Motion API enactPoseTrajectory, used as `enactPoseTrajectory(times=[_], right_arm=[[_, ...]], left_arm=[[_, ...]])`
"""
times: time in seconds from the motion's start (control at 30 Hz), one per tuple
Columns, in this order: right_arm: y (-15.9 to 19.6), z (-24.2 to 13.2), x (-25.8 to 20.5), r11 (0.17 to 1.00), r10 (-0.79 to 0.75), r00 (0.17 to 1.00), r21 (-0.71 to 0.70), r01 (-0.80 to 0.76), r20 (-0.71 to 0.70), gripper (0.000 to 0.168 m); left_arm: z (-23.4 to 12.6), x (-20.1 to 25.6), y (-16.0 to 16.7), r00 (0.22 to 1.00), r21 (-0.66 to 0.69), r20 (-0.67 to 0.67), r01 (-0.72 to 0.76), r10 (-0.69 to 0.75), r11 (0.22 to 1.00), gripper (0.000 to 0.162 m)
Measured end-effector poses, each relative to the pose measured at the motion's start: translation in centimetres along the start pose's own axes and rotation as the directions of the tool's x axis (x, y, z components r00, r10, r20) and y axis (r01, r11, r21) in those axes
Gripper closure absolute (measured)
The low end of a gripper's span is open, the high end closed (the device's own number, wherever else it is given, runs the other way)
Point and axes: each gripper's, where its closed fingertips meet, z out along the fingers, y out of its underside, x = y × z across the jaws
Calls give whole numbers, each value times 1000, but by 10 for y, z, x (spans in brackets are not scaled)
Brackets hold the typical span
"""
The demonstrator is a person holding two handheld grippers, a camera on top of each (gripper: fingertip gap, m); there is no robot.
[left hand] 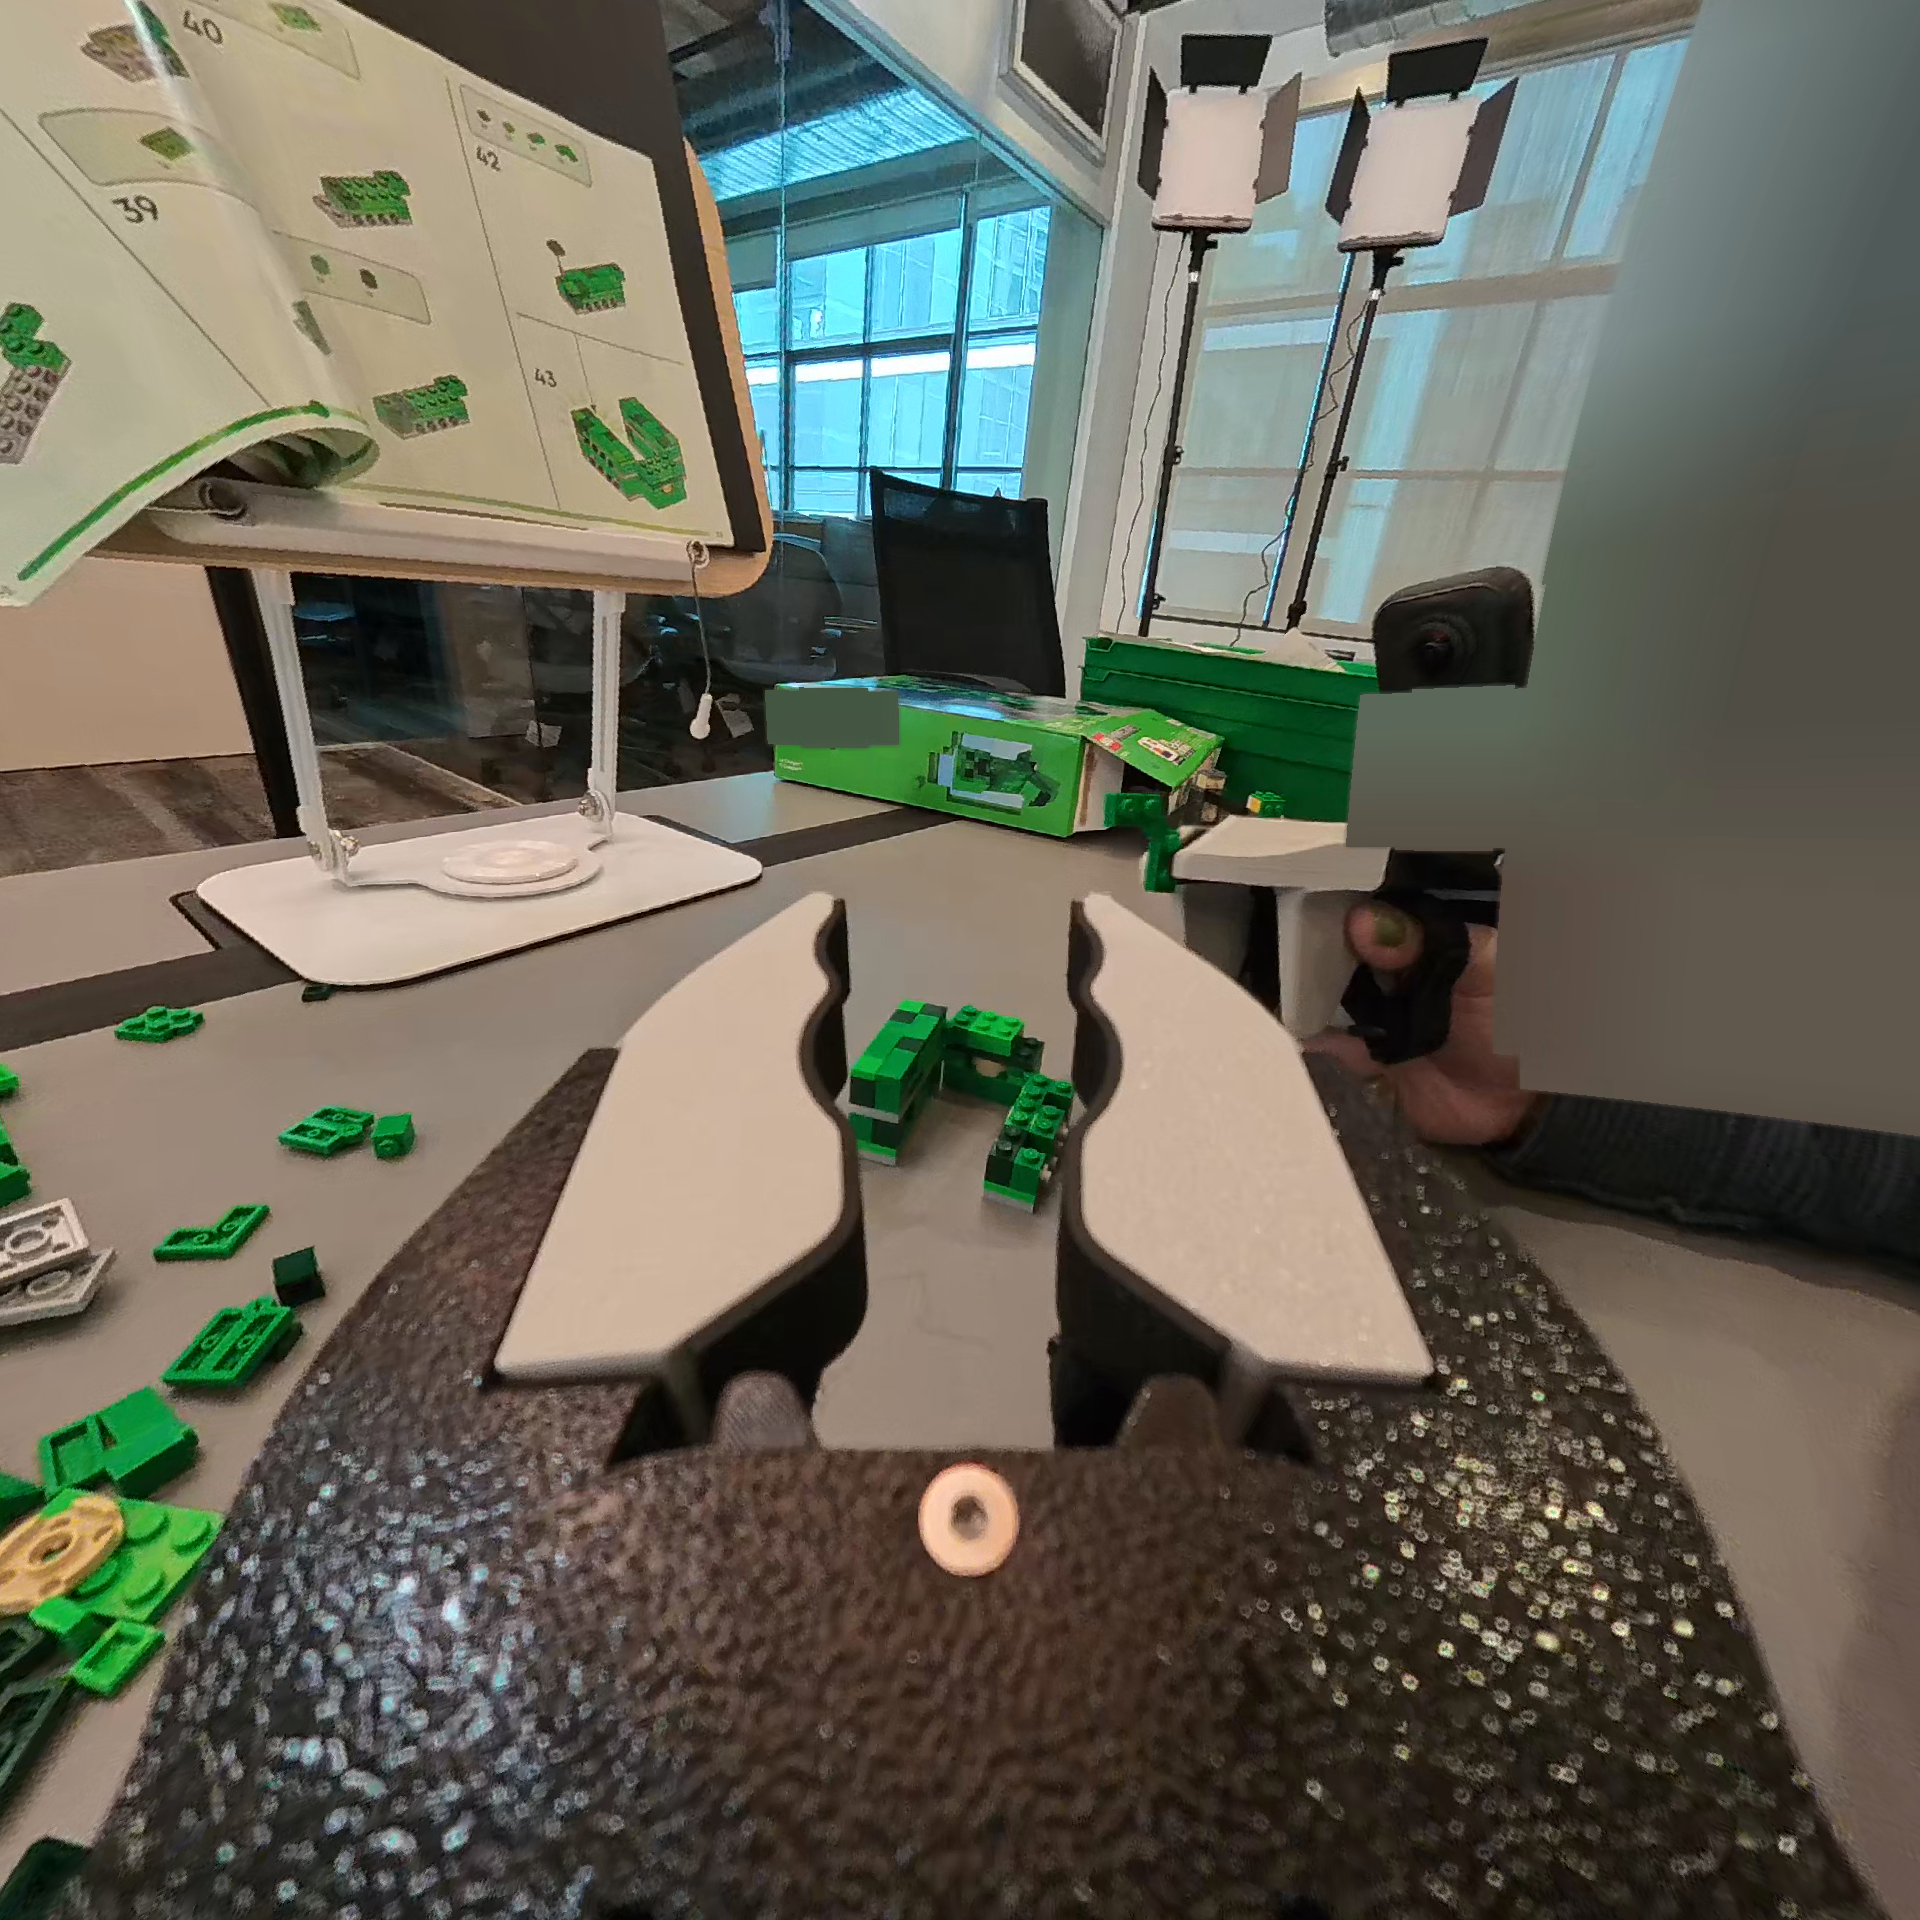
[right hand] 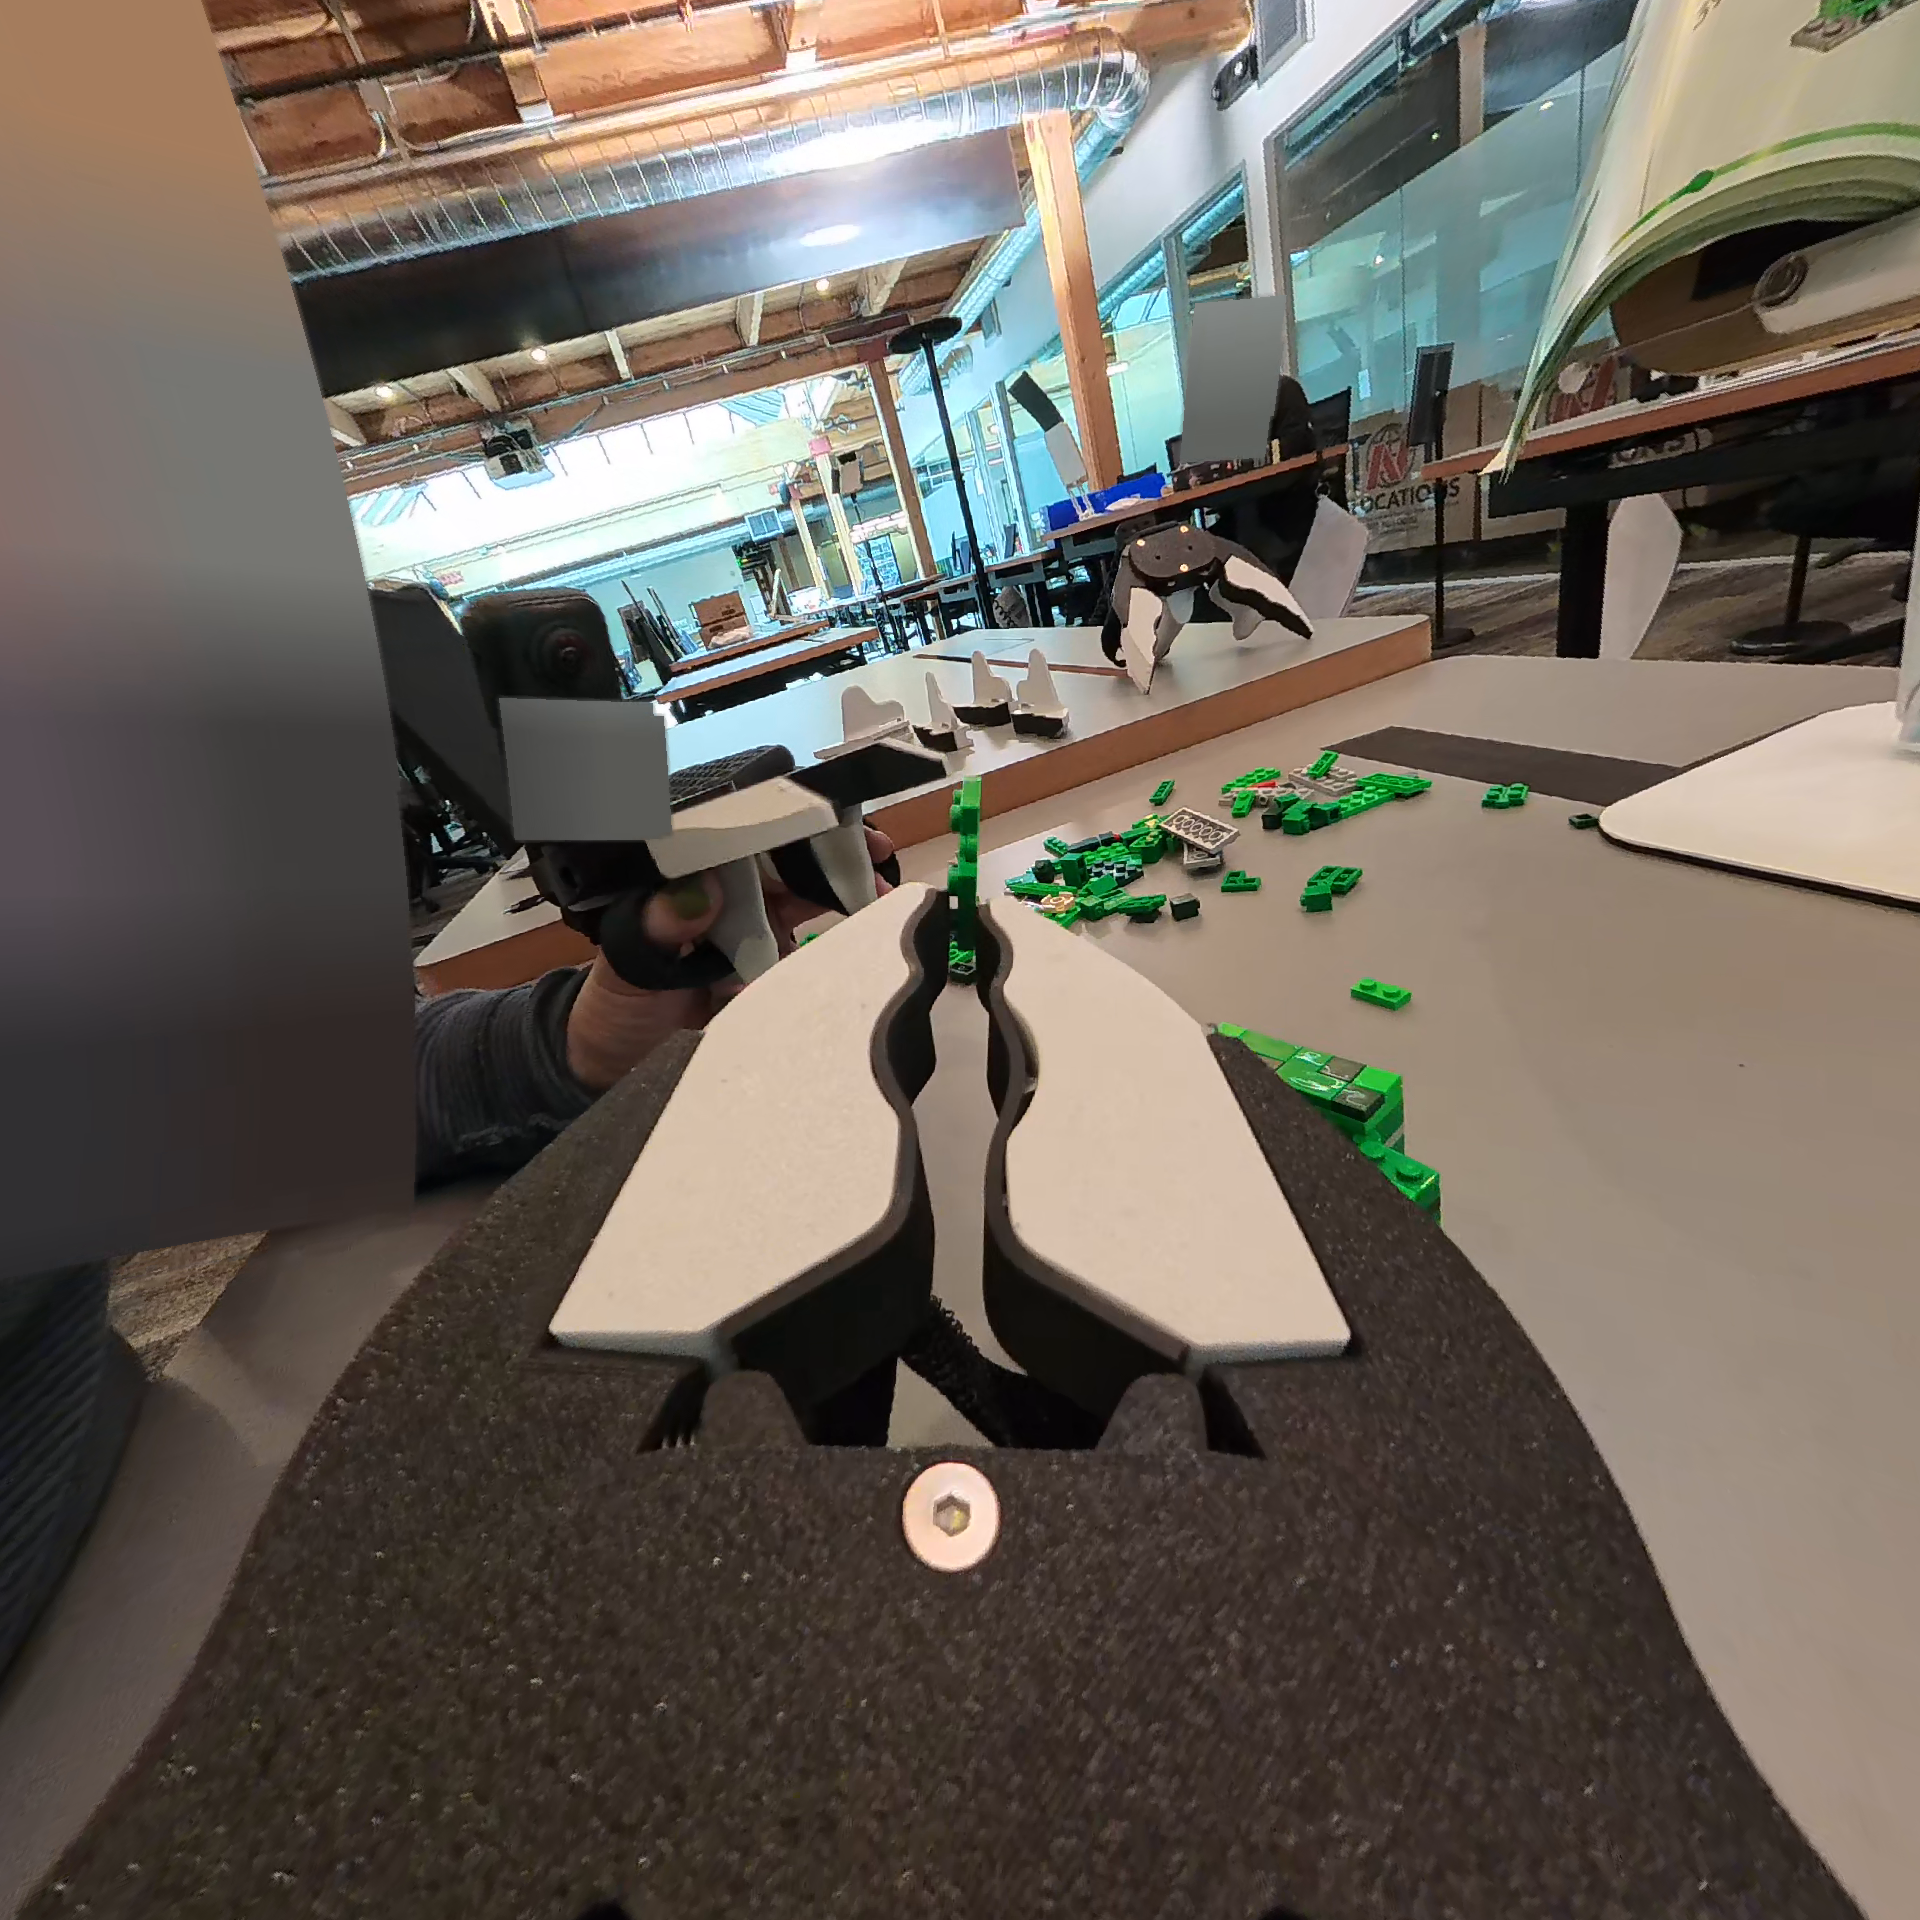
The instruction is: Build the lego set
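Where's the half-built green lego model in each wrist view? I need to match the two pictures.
Left wrist view: the green lego model sits on the grey table, centre frame, between the open left claw's fingers.
Right wrist view: only its corner shows, right of centre, beside the right claw.
Shared landmark: the white book stand base.

From my right wrist view, the right gripper pinches a thin green piece; its lower end sits behind the fingertips, so I cannot tell its full shape. The green assembly near the tabletop's near edge is half covered by the gripper body. In the left wrist view, the loose green bricks run past the picture's left edge, and the instruction booklet is cut off at the top left corner. The green lego box at the tabletop's far edge has one patch blurred over. A large blur covers the person on the right.
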Motion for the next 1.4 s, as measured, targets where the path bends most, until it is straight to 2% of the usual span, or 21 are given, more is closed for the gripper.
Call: enactPoseTrajectory(times=[0.17,0.4,0.5,0.63,0.77,1.03,1.2,1.4], right_arm=[[1,2,0,1000,-15,1000,-10,15,-12,164],[-1,30,-5,996,85,996,-39,-86,-22,164],[-1,48,-9,991,-65,997,-122,60,-32,164],[3,69,-19,907,-335,942,-260,330,26,164],[6,78,-27,836,-455,887,-308,455,77,164],[0,79,-34,821,-481,871,-298,487,96,164],[4,76,-33,788,-518,849,-328,521,106,164],[4,77,-34,787,-521,847,-323,525,108,165]], left_arm=[[0,2,2,998,-25,12,-63,63,998,121],[-11,-13,-5,953,-62,110,-277,283,959,119],[-19,-18,-19,946,-10,138,-295,294,955,119],[-26,-11,-28,916,18,109,-389,385,921,122],[-28,2,-32,864,27,86,-499,495,866,134],[-22,7,-21,890,-9,27,-455,455,890,133],[-25,8,-29,873,18,60,-486,484,874,131],[-21,12,-21,889,-6,22,-457,457,889,129]])
